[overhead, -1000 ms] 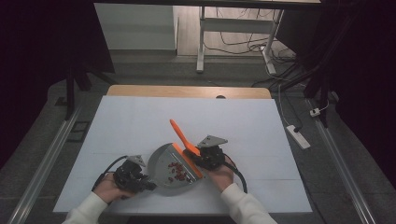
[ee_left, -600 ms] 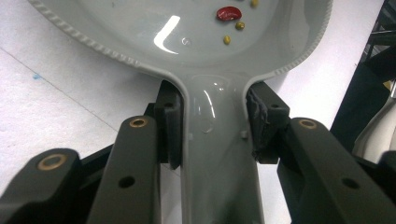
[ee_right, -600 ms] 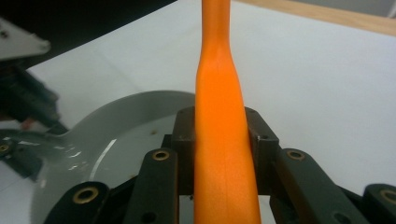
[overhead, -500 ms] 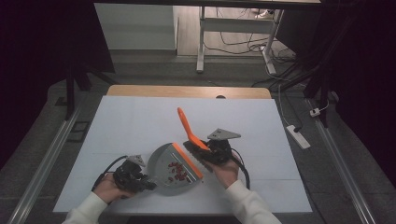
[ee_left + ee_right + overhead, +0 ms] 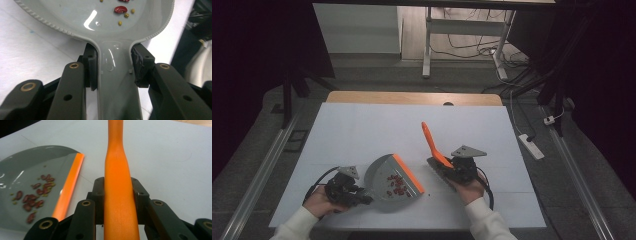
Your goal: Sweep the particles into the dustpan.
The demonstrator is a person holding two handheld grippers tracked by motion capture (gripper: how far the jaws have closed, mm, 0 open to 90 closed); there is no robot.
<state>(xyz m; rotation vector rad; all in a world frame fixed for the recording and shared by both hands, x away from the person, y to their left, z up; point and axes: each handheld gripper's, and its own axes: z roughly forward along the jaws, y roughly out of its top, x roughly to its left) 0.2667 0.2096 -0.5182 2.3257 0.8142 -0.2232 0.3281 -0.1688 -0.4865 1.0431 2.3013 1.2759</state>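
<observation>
While the left tongs (image 5: 357, 198) clamp the grey handle of the dustpan (image 5: 388, 180), the pan itself lies flat on the white worktop (image 5: 362, 130), near its front edge and left of centre. Seen from the left gripper view, both black pads (image 5: 90, 67) press against the sides of that handle where it narrows below the pan's bowl. Red beans (image 5: 397, 185) sit scattered inside the pan, close behind its orange lip (image 5: 408, 173), with a few small yellowish grains among them. One stray bean (image 5: 431, 193) lies on the worktop just beyond the lip.

To the right of the pan, the right tongs (image 5: 451, 167) are clenched on the orange handle of the brush (image 5: 430, 141). That handle rises at a slant, up and away from the person, with its dark head low on the worktop beside the gripper. From the right gripper view, the handle runs straight up between the two pads (image 5: 99, 192), gripped on both sides. Brush and pan stand apart, a strip of bare worktop between them. A white-sleeved hand (image 5: 319, 204) holds each gripper.
</observation>
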